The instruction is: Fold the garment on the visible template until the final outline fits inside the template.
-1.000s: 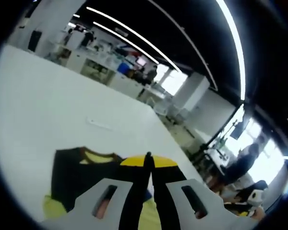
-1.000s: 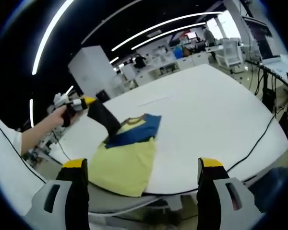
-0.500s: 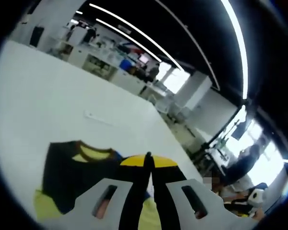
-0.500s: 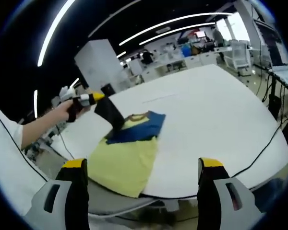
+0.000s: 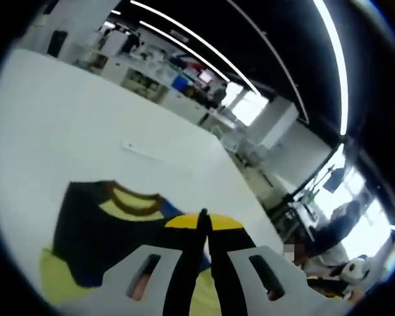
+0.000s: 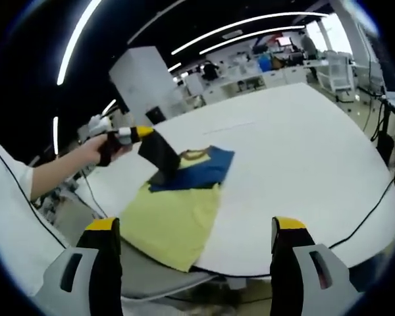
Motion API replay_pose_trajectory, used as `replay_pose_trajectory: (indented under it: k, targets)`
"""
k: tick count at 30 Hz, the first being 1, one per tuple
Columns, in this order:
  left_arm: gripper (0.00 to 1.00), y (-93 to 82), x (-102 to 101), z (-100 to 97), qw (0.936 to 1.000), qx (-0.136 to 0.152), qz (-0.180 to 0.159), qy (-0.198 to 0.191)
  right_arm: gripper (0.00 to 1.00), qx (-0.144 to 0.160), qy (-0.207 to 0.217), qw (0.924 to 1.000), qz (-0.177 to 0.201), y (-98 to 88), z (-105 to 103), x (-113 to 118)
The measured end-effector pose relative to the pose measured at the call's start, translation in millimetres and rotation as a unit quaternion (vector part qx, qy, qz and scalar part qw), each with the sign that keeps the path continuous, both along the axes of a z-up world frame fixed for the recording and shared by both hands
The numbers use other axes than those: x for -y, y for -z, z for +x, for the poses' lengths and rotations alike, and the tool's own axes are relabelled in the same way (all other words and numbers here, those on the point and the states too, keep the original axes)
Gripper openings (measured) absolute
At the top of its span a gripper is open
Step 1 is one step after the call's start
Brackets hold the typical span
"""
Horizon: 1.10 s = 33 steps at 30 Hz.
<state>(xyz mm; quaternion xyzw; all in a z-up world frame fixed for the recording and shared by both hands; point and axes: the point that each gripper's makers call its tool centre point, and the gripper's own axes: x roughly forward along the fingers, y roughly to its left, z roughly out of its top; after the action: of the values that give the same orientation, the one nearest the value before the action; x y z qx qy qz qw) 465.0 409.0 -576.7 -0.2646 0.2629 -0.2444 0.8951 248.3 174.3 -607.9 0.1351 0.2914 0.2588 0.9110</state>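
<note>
White table [image 6: 296,151] under yellow-navy garment [image 6: 178,210]

Bright ceiling light strips [image 5: 184,39] glare overhead; both views blur and bend toward edges.

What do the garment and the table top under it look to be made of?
The garment looks like soft matte knit cloth in yellow and navy: it drapes limply where the left gripper lifts a dark flap. The table looks like a smooth matte white board or laminate; the exact material is unclear.
</note>
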Motion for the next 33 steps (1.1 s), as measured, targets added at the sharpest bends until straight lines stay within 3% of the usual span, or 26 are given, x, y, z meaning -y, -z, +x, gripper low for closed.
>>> replay_pose_trajectory:
  k: [9,27,33]
  targets:
    - [0.00,19.3,7,2.7,0.9998,-0.018,0.002,-0.011,0.94,-0.007,-0.018,0.9998,-0.001,5.9,7,2]
    - [0.00,48.0,43,3.3,0.9988,-0.045,0.002,-0.021,0.94,-0.019,-0.033,0.9993,0.003,19.5,17,14]
    - [0.00,64.8,55,4.1,0.9980,-0.057,0.004,-0.025,0.94,-0.026,-0.038,0.9989,0.002,24.3,17,17]
